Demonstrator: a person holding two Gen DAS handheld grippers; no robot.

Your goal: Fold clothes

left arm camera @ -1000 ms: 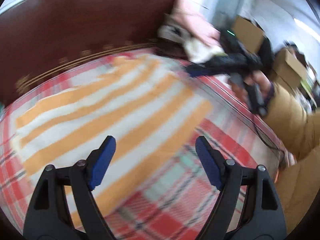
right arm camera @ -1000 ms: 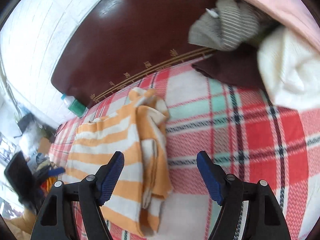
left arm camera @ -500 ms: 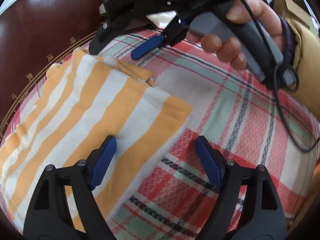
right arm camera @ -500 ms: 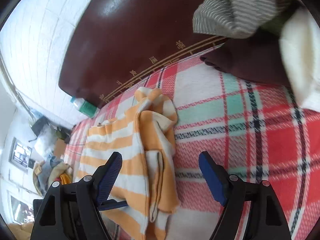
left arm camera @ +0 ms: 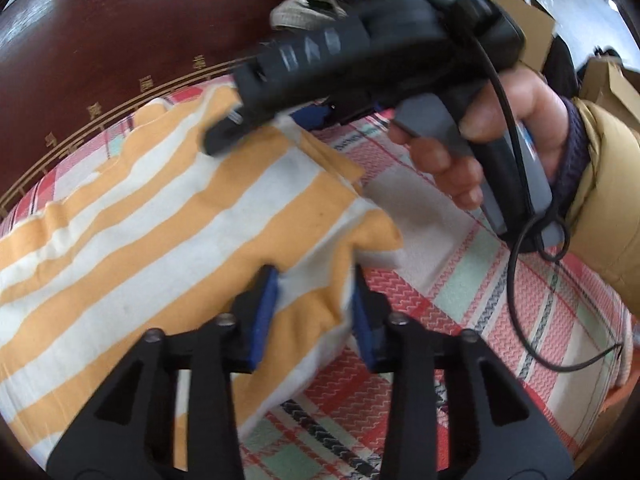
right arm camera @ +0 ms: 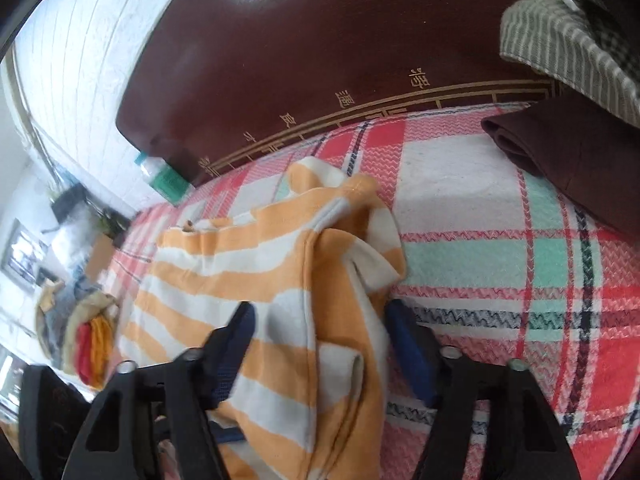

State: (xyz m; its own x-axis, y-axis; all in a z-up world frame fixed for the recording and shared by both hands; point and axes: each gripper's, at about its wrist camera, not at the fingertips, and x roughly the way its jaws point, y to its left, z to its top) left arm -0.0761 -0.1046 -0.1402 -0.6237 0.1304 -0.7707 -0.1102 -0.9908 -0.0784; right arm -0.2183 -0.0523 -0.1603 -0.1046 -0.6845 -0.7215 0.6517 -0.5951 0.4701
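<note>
The right tongs (left arm camera: 256,128) are motion-blurred in the left wrist view; the grey striped cloth (right arm camera: 568,48) is cut off by the right wrist picture's edge.

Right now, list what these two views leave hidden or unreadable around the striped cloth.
- Left wrist view: the far corner of the striped cloth is covered by the right tool, whose tips are blurred.
- Right wrist view: the cloth's near edge runs out of the frame's bottom behind the tool's arms.
- Right wrist view: the clutter at the left is too small and blurred to name.
- Both views: the gold characters on the headboard are unreadable.
</note>
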